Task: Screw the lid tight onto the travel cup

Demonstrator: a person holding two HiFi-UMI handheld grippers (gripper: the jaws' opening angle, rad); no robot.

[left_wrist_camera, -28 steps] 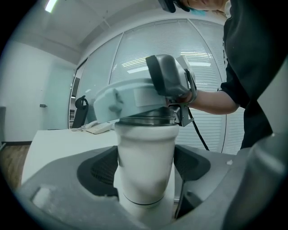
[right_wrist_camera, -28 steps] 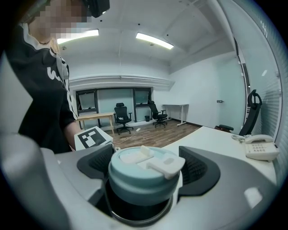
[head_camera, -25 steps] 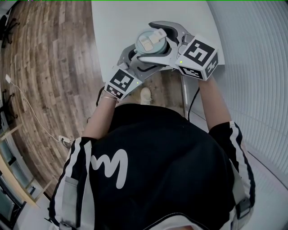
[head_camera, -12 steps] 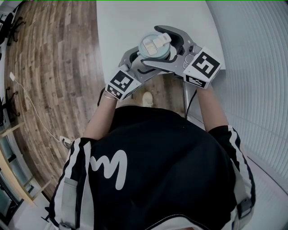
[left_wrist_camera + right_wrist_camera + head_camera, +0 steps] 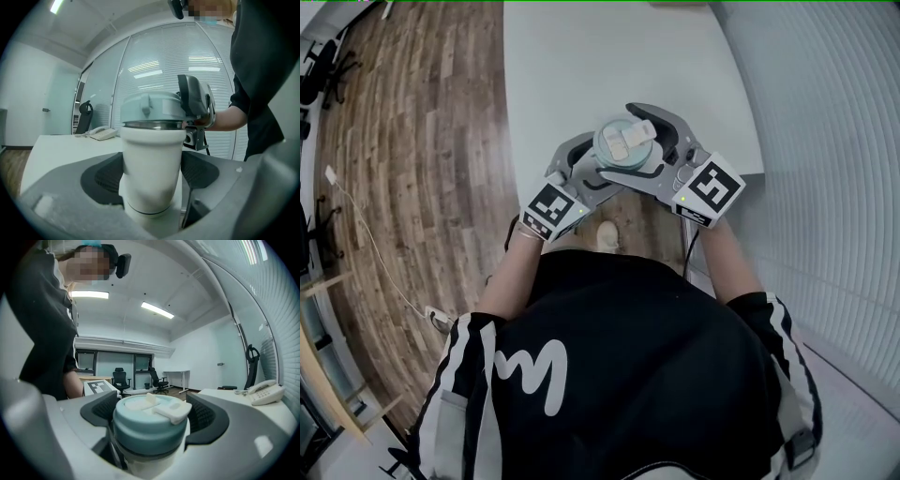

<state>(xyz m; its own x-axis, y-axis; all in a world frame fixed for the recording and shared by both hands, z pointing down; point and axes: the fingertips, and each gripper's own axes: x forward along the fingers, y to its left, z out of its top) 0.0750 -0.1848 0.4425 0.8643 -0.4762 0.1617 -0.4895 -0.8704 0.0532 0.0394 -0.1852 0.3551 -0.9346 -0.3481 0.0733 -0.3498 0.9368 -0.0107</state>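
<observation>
The travel cup has a white body and a pale blue-grey lid with a white flip tab. Both grippers hold it up over the white table's near edge. My left gripper grips the body from the left, with its dark pads against both sides. From the right, my right gripper closes round the lid, and its pads touch the rim. In the head view the left gripper sits under the right gripper. The cup's body is mostly hidden there.
A desk telephone stands far back on the table. Wooden floor with a white cable lies to the left. A ribbed blind wall runs along the right. Office chairs stand across the room.
My right gripper has swung a little clockwise round the lid, and the flip tab has turned with it. The left gripper keeps its hold on the body. The head view has shifted.
</observation>
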